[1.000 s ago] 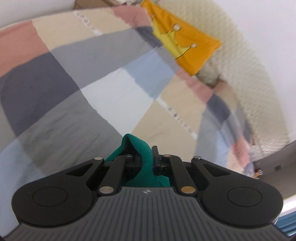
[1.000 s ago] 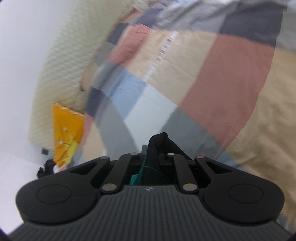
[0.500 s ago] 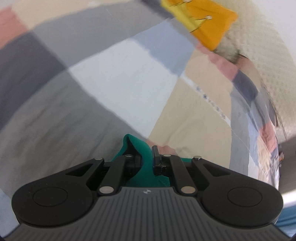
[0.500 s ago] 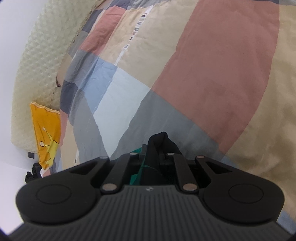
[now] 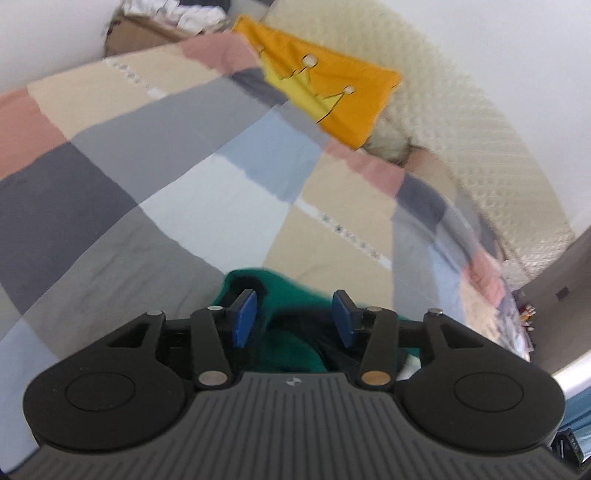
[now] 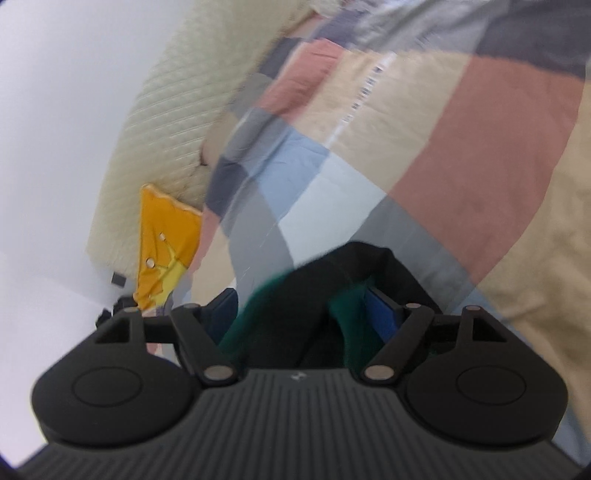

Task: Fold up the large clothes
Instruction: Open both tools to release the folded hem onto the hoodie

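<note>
A green garment with black parts [image 5: 288,332] lies bunched between the fingers of my left gripper [image 5: 293,319], whose blue pads [image 5: 243,317] stand wide apart, so it is open. The same green and black garment [image 6: 306,314] sits between the spread fingers of my right gripper [image 6: 306,314], which is open too; one blue pad [image 6: 382,317] shows on the right. Both grippers hover low over the patchwork bed cover [image 5: 184,192]. Most of the garment is hidden under the gripper bodies.
An orange cushion with a yellow crown [image 5: 328,92] leans on the cream quilted headboard [image 5: 491,147]; it also shows in the right wrist view [image 6: 166,243]. A cardboard box with clothes [image 5: 147,29] stands at the far bed edge. White walls surround.
Both grippers were shut on the garment before and have opened now, letting the cloth slump between the fingers. Both cameras have tilted back up towards the headboard.
</note>
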